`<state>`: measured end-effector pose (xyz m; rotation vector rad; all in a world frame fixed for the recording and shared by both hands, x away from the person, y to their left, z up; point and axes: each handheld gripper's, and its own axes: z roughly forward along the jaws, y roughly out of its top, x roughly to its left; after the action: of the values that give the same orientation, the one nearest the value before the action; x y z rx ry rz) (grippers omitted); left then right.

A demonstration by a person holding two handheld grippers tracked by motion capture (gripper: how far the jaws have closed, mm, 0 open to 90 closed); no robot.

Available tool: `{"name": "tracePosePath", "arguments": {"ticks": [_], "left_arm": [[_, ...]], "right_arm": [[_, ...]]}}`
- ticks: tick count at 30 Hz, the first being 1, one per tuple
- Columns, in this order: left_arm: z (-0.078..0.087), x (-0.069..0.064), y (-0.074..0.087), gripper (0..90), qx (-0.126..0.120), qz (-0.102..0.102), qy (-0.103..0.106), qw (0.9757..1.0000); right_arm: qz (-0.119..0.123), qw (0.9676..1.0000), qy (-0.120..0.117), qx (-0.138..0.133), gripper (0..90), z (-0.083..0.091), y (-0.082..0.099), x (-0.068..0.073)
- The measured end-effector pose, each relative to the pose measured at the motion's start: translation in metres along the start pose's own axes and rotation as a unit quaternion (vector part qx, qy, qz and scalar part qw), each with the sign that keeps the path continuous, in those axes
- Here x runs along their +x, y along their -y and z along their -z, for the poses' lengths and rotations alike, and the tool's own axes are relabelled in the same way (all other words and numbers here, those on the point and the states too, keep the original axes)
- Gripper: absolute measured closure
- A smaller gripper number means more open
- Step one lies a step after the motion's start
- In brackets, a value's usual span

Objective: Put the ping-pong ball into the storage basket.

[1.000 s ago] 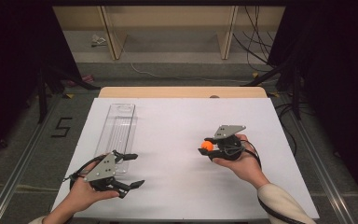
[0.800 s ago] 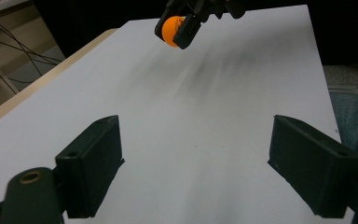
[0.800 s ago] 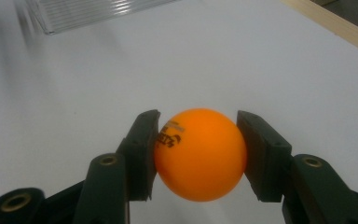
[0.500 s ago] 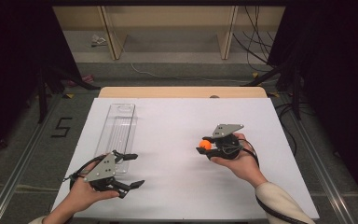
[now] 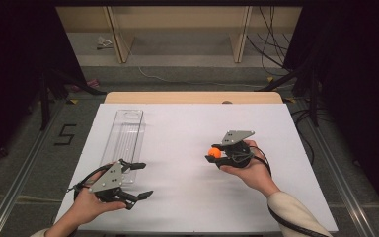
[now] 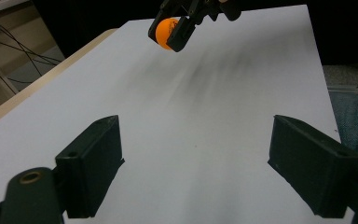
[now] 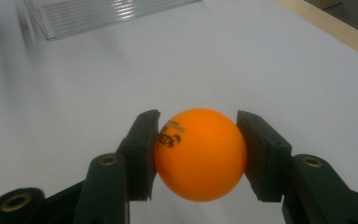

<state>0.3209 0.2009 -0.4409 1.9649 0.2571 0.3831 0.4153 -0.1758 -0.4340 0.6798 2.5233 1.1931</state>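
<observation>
An orange ball point(image 7: 199, 154) bears dark printed lettering at its nine o'clock. The table point(image 5: 177, 133) is white with a tan edge; the ribbed tray point(image 5: 124, 138) is clear.

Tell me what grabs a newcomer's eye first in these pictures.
The orange ball stands out at once, clamped between the right tongs and held over the right half of the white table. Next comes the clear plastic tray, lying lengthwise along the table's left side. Just in front of it, the left tongs stand wide open with nothing between them.
</observation>
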Motion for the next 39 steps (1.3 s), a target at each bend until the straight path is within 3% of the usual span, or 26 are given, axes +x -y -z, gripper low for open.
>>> {"name": "tracePosePath", "arguments": {"ticks": [39], "left_arm": [[0.000,0.000,0.000,16.9,-0.001,-0.001,0.000,1.0000]], "right_arm": [[0.002,1.0000,-0.001,-0.006,51.4,-0.013,-0.012,0.000]]}}
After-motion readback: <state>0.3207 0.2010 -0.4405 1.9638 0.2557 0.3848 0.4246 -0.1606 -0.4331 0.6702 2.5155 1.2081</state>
